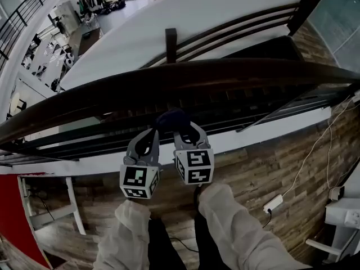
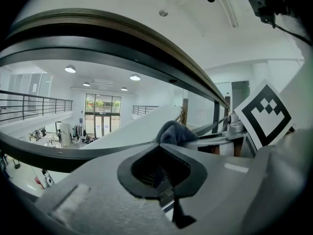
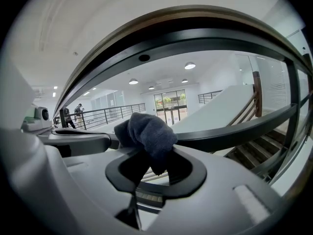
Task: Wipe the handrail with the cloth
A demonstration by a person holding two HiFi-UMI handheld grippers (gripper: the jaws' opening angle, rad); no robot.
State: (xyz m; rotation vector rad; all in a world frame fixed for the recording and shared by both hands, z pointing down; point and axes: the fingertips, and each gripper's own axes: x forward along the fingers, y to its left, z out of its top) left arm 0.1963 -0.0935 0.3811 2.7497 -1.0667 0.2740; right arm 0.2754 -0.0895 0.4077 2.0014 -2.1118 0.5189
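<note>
Right jaws first: on my right gripper (image 3: pixel 154 168) they are pressed together on the dark blue cloth (image 3: pixel 146 131). The cloth bunches up out of the dark-rimmed opening between them and hangs a little way into it. On my left gripper (image 2: pixel 164 173) the jaws are drawn together too. I see the cloth (image 2: pixel 173 131) beyond their far end, at the tip of the other tool, and I cannot tell whether they catch any of it.

From my head I see both tools side by side, left gripper (image 1: pixel 149 135) and right gripper (image 1: pixel 188 129), their tips turned toward each other with the cloth (image 1: pixel 171 118) between them. It sits just under the near edge of the dark handrail (image 1: pixel 225 75), which sweeps across in a broad curve. I cannot tell whether the cloth touches the wood.

In both gripper views the handrail (image 3: pixel 195 28) arcs overhead, and a thinner lower bar (image 3: pixel 234 129) runs behind the cloth. Each tool carries its marker cube (image 1: pixel 194 166) just ahead of my pale sleeves (image 1: pixel 236 229). Below me lies a wooden floor (image 1: pixel 253 167) with a white cable (image 1: pixel 315 151) trailing over it at the right. Stairs (image 3: pixel 254 153) descend past the bar on the right side.
</note>
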